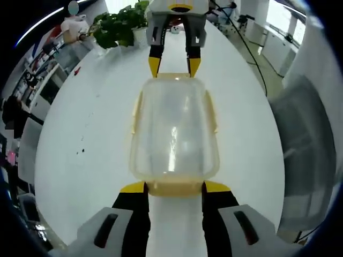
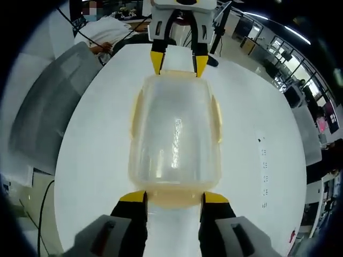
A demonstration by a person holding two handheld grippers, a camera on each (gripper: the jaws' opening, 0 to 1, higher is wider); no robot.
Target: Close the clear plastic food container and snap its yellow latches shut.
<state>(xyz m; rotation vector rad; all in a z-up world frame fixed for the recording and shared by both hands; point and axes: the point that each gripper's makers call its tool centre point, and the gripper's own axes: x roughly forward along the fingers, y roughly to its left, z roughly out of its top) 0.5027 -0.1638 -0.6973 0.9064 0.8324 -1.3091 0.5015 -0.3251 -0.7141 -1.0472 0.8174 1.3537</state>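
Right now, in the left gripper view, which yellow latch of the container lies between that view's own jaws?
The short-end latch at the bottom of the container, between the left gripper tips; the opposite end latch faces the right gripper.

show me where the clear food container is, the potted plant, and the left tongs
clear food container [image 1: 174,131]: left gripper view, middle of its lid.
potted plant [image 1: 119,25]: left gripper view, its green leaves, far end of the table.
left tongs [image 1: 174,187]: left gripper view, midway between the yellow tips at the container's near latch.

Bare white table [image 1: 96,134] flanks the container [image 1: 174,134] on both sides; tongs block its ends.
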